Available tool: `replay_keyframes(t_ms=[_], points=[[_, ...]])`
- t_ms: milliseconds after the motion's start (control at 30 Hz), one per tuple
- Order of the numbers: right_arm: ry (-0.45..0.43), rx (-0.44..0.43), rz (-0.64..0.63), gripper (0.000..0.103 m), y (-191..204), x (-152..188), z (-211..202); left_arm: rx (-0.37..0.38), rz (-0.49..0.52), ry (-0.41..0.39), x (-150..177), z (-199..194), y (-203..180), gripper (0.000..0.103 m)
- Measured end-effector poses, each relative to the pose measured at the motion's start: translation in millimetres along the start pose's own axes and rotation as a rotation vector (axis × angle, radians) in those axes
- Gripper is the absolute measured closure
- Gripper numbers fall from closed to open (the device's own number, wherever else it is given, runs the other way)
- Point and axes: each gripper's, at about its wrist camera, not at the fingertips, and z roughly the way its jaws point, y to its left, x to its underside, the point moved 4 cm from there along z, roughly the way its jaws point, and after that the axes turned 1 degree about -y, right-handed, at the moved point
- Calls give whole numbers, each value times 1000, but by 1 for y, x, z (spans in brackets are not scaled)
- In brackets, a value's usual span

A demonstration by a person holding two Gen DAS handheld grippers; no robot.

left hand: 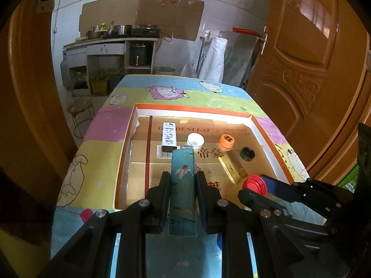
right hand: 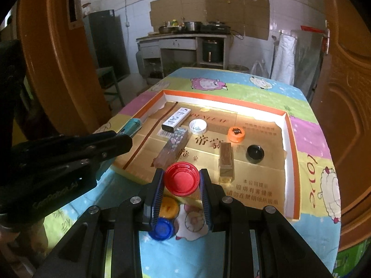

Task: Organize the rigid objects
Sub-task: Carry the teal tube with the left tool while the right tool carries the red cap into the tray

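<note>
The left gripper (left hand: 182, 185) grips a tall teal box (left hand: 183, 180) printed with a flower, its jaws clenched on the long sides, held above the near rim of a shallow orange-edged tray (left hand: 192, 108). The right gripper (right hand: 182, 180) clamps a red bottle cap (right hand: 182, 178), open side up, just over the tray's near edge.

The tray lies on a table (right hand: 308, 125) covered by a cartoon-sheep cloth, with wooden doors close on both sides. Its cardboard floor keeps bare room along the left wall and near right corner. Inside lie a white box (left hand: 169, 136) reading "HELLO", a white cap (left hand: 196, 140), an orange cap (left hand: 227, 140), a black cap (left hand: 247, 154), a gold box (right hand: 226, 162) and a patterned box (right hand: 172, 146). The cardboard reads "GOLDENLEAF" plus Chinese characters.

A yellow cap (right hand: 170, 207) and a blue cap (right hand: 162, 229) sit on the cloth outside the tray, touching each other.
</note>
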Motion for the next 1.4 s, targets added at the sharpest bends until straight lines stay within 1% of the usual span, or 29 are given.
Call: replay_keyframes(t_ms=[567,967,1400], points=[[19,-14,-15,72,-5,-17,35,-8,-32,17,-15,30,16,81],[40,-19,-25,72,-7,-24,62,-14,-60,43,-18,52,32,81],[59,-21,-40,72,-7,-28,81,-32,-79,68,-17,69,42,81]])
